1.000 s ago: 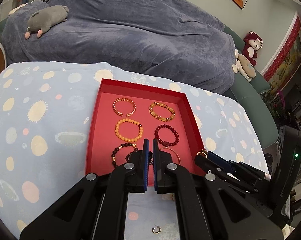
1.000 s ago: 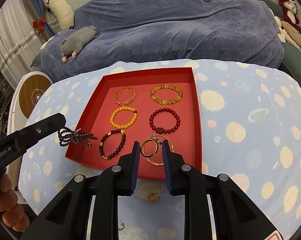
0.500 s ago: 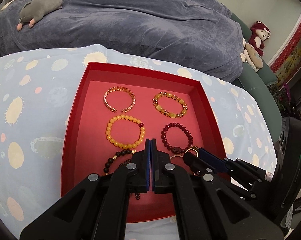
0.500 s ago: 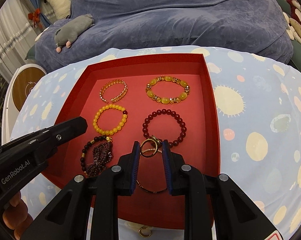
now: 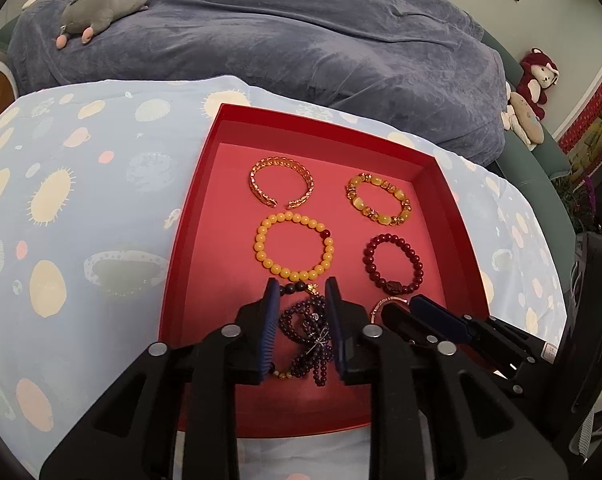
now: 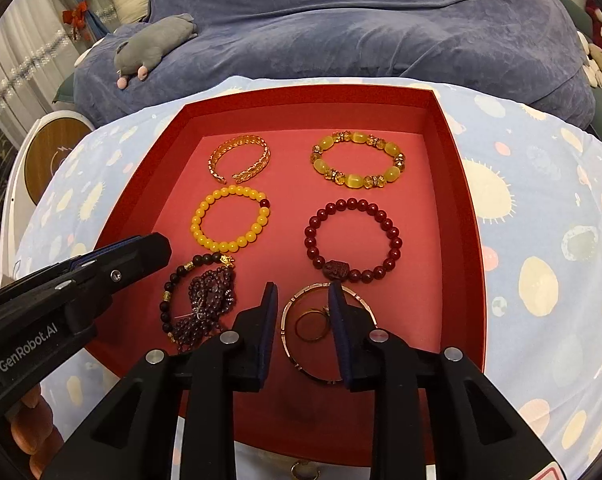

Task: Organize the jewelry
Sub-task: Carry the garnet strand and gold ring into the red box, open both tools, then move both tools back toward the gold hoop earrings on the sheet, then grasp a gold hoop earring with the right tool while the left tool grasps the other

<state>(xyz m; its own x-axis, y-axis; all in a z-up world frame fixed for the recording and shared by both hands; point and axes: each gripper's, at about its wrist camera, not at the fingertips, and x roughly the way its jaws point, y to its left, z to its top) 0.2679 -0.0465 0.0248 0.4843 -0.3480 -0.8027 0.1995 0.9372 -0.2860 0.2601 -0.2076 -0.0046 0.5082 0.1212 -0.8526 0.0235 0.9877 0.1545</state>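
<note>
A red tray (image 5: 189, 216) (image 6: 457, 184) holds several bracelets. My left gripper (image 5: 303, 320) is open above a purple bead strand (image 5: 307, 330) (image 6: 209, 300) that lies on a dark bead bracelet (image 6: 173, 280) at the tray's front left. My right gripper (image 6: 303, 320) is open over a small gold ring (image 6: 311, 326) lying inside a thin bangle (image 6: 289, 344) at the front right. Neither gripper holds anything. Further back lie a yellow bead bracelet (image 6: 229, 224), a dark red bead bracelet (image 6: 353, 240), a gold cuff (image 6: 241, 158) and an amber bracelet (image 6: 357, 160).
The tray sits on a light blue spotted cloth (image 5: 61, 220). A small gold earring (image 6: 301, 470) lies on the cloth just in front of the tray. A sofa under a blue-grey cover (image 5: 301, 40) with a grey plush toy (image 5: 101, 4) stands behind.
Both grippers moved forward over the tray and opened. The left let go of the purple strand onto the dark bracelet; the right let go of the gold ring inside the bangle.
</note>
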